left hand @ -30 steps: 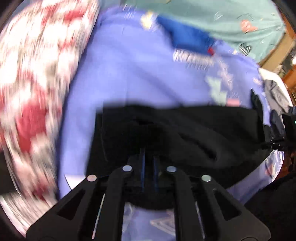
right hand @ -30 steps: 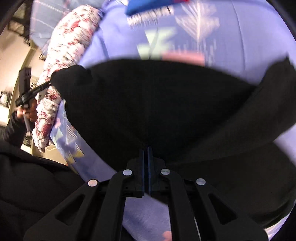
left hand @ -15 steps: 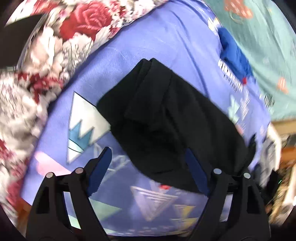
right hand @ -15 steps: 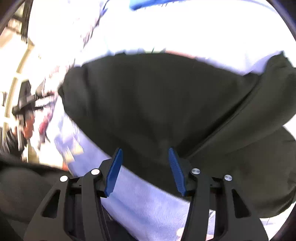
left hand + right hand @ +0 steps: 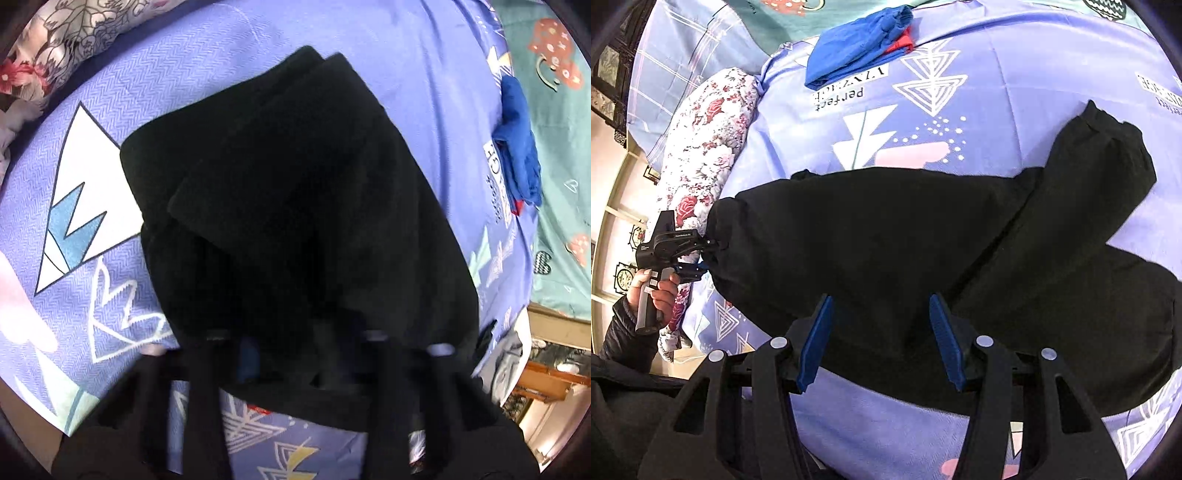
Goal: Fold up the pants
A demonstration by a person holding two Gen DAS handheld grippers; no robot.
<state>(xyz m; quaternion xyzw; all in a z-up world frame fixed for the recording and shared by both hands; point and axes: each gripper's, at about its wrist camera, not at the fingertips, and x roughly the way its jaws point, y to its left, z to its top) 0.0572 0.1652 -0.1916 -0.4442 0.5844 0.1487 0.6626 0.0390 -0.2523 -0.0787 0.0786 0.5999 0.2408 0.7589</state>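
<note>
Right wrist view: right gripper (image 5: 882, 339) open, blue pads spread over the near edge of the pants (image 5: 886, 240), gripping nothing.
Left gripper (image 5: 701, 254): at the pants' left end; open or closed, cannot tell, since its own view is blurred.
Pants: black, spread on the bed (image 5: 1034, 66), one part folded over.
Blue cloth (image 5: 857, 40): farther back, well apart.
Floral quilt (image 5: 709, 147): along the bed's left.

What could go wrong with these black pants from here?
1. The right gripper is open over the near edge of the pants, just above the sheet; closing might pinch the sheet too.
2. One leg sticks out at an angle, so the next fold may come out crooked.
3. The left gripper is at the very edge of the cloth and might slip off.
</note>
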